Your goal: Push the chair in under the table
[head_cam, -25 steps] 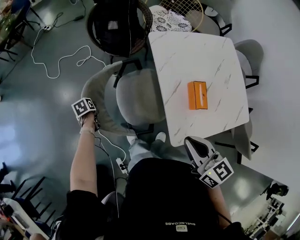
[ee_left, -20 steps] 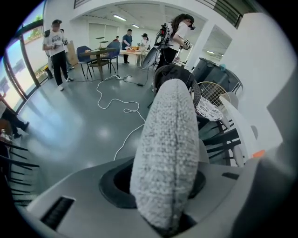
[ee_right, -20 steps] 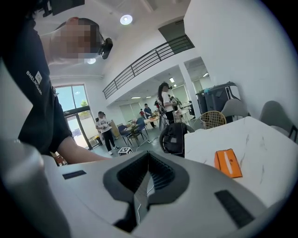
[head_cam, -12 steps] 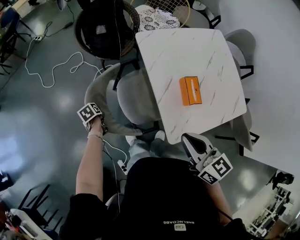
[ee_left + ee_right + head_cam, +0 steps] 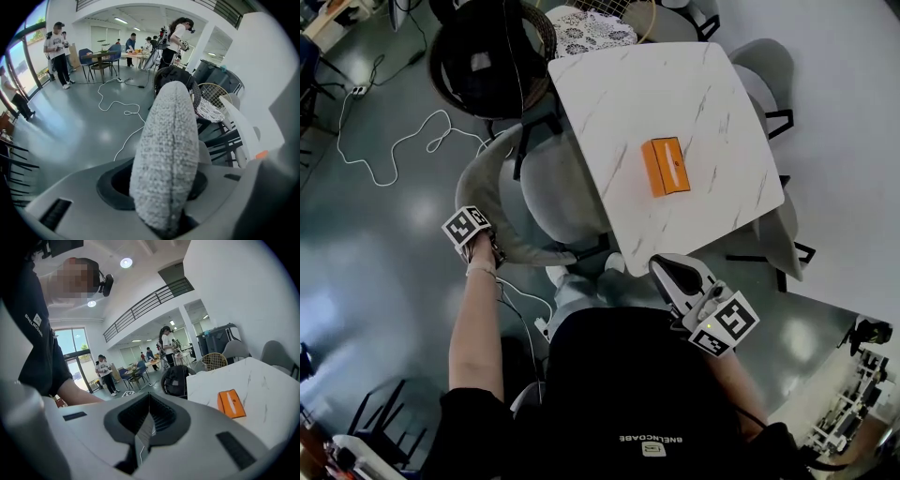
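The grey floor [image 5: 375,281] takes up most of the head view. On it stands the white marble surface [image 5: 712,103], set at an angle.

The chair [image 5: 558,183] you're working on is the light grey one on the surface's left side as you look down. The front of its seat is tucked under the edge, but most of the seat and the whole curved backrest [image 5: 483,187] stick out toward the open floor, so it isn't all the way in.

Just beyond it, at the surface's far corner, there's a round black wicker chair [image 5: 450,70] with a black bag [image 5: 492,52] on it. Two more grey chairs sit on the opposite side, one near the far corner [image 5: 764,66] and one near the close corner [image 5: 783,234]. An orange box [image 5: 665,166] lies flat near the middle of the surface.

Your left tool [image 5: 487,242] points steeply down at the near end of the backrest. In the left gripper view the fuzzy grey rim stands right up between the jaws and fills the gap, so you've got that tool clamped on the chair.

Your right tool [image 5: 667,270] hangs in front of your torso, just off the surface's near corner and touching nothing. Its jaws are pressed together with nothing in them.
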Available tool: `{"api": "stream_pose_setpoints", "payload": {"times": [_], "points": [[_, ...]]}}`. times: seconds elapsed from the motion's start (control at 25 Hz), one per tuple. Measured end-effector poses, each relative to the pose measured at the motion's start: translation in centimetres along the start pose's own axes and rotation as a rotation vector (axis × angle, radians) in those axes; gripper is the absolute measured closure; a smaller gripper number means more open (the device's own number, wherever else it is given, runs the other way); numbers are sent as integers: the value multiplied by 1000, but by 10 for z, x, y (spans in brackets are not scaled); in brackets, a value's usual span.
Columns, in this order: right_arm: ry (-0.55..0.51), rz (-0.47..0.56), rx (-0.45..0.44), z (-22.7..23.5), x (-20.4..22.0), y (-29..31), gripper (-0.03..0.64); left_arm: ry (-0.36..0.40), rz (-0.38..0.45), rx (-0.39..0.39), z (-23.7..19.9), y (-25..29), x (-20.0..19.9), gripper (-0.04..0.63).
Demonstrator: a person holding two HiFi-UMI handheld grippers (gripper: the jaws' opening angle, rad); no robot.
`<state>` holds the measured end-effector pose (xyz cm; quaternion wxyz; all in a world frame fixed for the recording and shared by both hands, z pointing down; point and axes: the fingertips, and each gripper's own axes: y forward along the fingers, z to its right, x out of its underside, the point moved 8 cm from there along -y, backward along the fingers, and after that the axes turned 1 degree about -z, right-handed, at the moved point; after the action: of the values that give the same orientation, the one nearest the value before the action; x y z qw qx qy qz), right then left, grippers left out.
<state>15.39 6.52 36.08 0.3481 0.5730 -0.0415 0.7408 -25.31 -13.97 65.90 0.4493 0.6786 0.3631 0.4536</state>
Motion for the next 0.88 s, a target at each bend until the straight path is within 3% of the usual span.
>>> {"api": "stream_pose_setpoints", "payload": {"times": [0.12,0.24,0.44,0.6,0.72,0.88], "points": [[10,10,4,-5,3,-2,604,-10,12,57,1,-2,-1,429],[25,30,15,-11,8,-3,604,-15,59,144,0,-10,-1,351],[64,89,23,-12,12,-7,604,132,195,51,-14,-53,9,333],[60,140,-3,-13,10,-2,604,219,327,70,-2,-106,23,333],[52,170,-21,-12,8,2,606,349,403,153,33,-143,34,334],[37,190,-47,-6,5,4,606,556,487,372,102,-195,61,342]]}}
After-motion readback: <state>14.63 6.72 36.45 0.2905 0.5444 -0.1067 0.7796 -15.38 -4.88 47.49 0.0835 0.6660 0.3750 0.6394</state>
